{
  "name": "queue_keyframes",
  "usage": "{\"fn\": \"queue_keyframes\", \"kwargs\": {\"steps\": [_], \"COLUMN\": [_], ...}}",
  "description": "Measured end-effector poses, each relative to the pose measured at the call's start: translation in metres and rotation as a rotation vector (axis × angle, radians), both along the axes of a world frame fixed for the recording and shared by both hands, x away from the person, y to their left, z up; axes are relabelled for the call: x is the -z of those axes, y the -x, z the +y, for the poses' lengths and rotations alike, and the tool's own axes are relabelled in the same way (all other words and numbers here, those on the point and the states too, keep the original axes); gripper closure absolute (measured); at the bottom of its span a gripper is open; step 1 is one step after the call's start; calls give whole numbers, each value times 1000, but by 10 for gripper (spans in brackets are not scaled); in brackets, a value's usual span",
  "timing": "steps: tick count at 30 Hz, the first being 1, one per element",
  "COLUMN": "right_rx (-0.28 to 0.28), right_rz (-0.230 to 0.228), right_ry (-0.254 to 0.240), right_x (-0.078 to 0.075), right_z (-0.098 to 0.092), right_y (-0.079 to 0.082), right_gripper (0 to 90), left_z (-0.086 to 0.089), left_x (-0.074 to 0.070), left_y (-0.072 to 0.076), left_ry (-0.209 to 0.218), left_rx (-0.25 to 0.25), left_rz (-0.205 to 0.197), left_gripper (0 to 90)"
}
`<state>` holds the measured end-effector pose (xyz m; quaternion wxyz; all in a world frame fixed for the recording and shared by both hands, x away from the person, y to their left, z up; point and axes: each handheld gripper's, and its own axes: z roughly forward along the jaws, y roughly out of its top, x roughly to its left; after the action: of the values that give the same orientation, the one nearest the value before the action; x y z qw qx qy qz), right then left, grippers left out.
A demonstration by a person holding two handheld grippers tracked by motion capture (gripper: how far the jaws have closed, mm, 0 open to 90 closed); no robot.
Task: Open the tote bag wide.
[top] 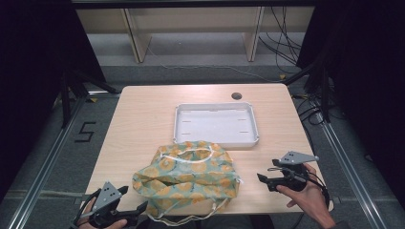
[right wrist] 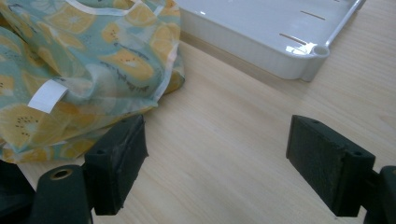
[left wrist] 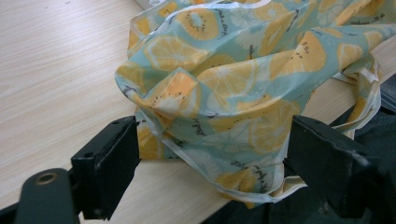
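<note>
A soft fabric bag (top: 191, 174) printed with orange and lemon slices on pale blue lies crumpled at the front middle of the wooden table (top: 143, 114). Its white straps (top: 181, 220) hang over the front edge. My left gripper (top: 131, 200) sits at the table's front left corner, open. In the left gripper view the bag (left wrist: 233, 70) bulges between the wide black jaws of the left gripper (left wrist: 212, 135), and the pads do not press on it. My right gripper (top: 268, 171) hovers right of the bag, open. Bare wood lies between the jaws of the right gripper (right wrist: 217, 140), with the bag (right wrist: 70, 56) to their left.
A shallow white tray (top: 179, 124) stands behind the bag at the table's middle; its corner (right wrist: 289, 60) is near in the right gripper view. A round cable hole (top: 236, 95) sits at the back edge. Black rails and cables flank the table.
</note>
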<state>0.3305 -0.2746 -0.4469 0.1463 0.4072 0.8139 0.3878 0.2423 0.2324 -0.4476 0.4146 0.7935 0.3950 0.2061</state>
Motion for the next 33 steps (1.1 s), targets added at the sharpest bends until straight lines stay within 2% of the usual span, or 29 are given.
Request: {"fn": "queue_keyframes", "kwargs": {"steps": [1,3,4,5,6,7,9,10,11,12,14,15,17,18,19,21,22,23,24,25,26,28,30,31,32,33], "right_rx": [-9,-18,-22,-19,-23,-35,-38,-52,-56,-76,-79,-94,-112,-122,-173,-178,-221,-221,-240,-256,-265,-285,-291,-301,-311,-318], "right_rz": [-7,-13,-19,-11,-3,-23,-19,-9,-28,-6,-3,-22,-24,-11,-31,-32,-39,-39,-34,-46,-34,-22,-9,-4,3,15], "right_ry": [2,9,11,3,0,3,-3,-2,-2,-13,-18,-27,-28,-33,-25,-23,-38,-38,-30,-21,-7,17,30,40,54,68], "right_x": [0,0,-1,-2,-2,-2,-2,-4,-4,-6,-7,-8,-9,-11,-13,-14,-15,-15,-16,-16,-15,-13,-11,-10,-9,-6], "right_z": [0,-1,0,0,1,1,4,5,6,11,13,18,20,23,31,34,44,44,47,53,62,69,74,78,82,90], "right_y": [0,-1,-1,0,0,-1,1,0,0,2,2,2,1,1,1,0,1,1,1,1,1,-2,-4,-6,-8,-11], "right_gripper": [209,208,208,208,209,210,211,211,213,214,214,215,217,222,235,237,255,255,255,255,270,283,293,303,306,306], "left_z": [-2,-2,1,2,2,-1,0,1,0,-3,-3,-3,-3,-1,-2,-3,-4,-1,-6,-5,-9,-10,-8,-9,-7,-9], "left_x": [1,1,0,0,-2,0,-1,0,0,1,1,1,1,-1,-1,-1,-1,-3,-2,-2,-2,-2,-4,-4,-5,-3], "left_y": [2,3,2,1,1,2,0,1,2,3,2,2,2,0,0,1,2,1,4,3,7,7,4,4,3,5], "left_ry": [26,28,-8,-25,-48,6,-22,-27,-16,26,23,17,20,-18,-10,3,15,-32,30,17,39,39,-19,-15,-46,-15], "left_rx": [-23,-27,-2,14,15,-19,5,10,-1,-27,-18,-18,-16,16,10,5,-4,28,-12,9,-20,-16,37,36,53,30], "left_rz": [23,28,28,11,10,15,3,20,33,37,27,33,27,0,6,18,23,9,23,11,43,44,5,8,9,35], "left_gripper": [162,162,162,162,162,161,161,161,160,160,160,159,157,157,157,157,156,156,154,154,153,153,154,153,153,152]}}
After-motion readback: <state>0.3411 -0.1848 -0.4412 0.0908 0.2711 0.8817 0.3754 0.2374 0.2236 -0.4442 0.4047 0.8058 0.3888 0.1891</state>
